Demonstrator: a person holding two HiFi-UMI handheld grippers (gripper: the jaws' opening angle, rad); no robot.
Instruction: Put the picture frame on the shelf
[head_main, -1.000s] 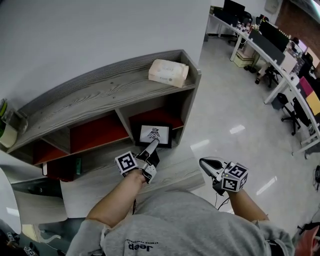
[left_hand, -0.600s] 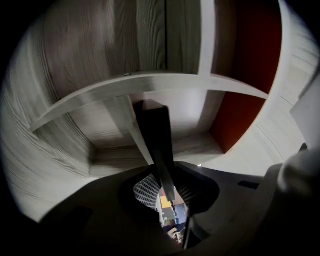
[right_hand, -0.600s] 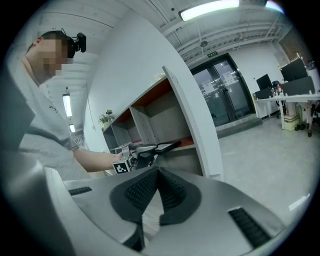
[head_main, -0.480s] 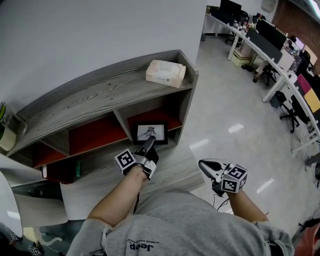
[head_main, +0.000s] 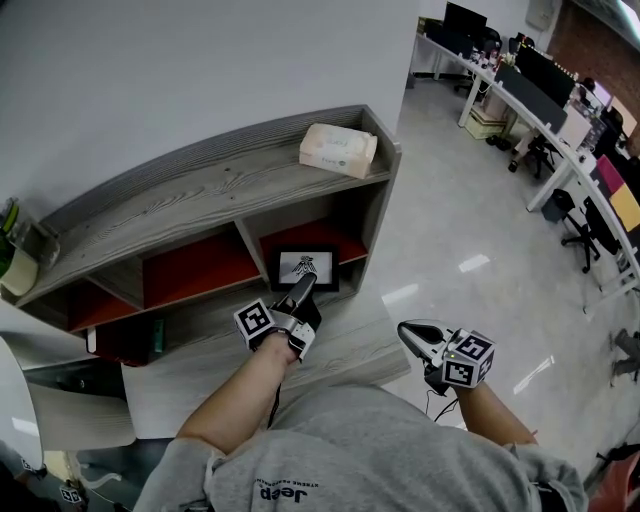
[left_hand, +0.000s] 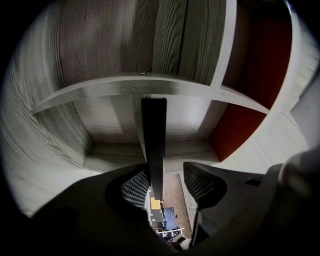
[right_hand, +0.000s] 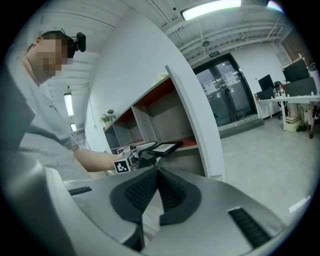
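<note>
Stiff, probably breakable picture frame (head_main: 308, 268), best taken edgewise, is straddled by opening left gripper (head_main: 303, 288) jaws; right gripper (head_main: 408, 330) jaws are closed.

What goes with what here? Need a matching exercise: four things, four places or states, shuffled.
Things:
1. picture frame
2. tissue pack
3. plant
4. right gripper

Places or states:
A. top of the shelf, right end
B. jaws together, away from the shelf
C. red-lined right compartment of the shelf
D. top of the shelf, left end

Pairs: 1-C, 2-A, 3-D, 4-B
</note>
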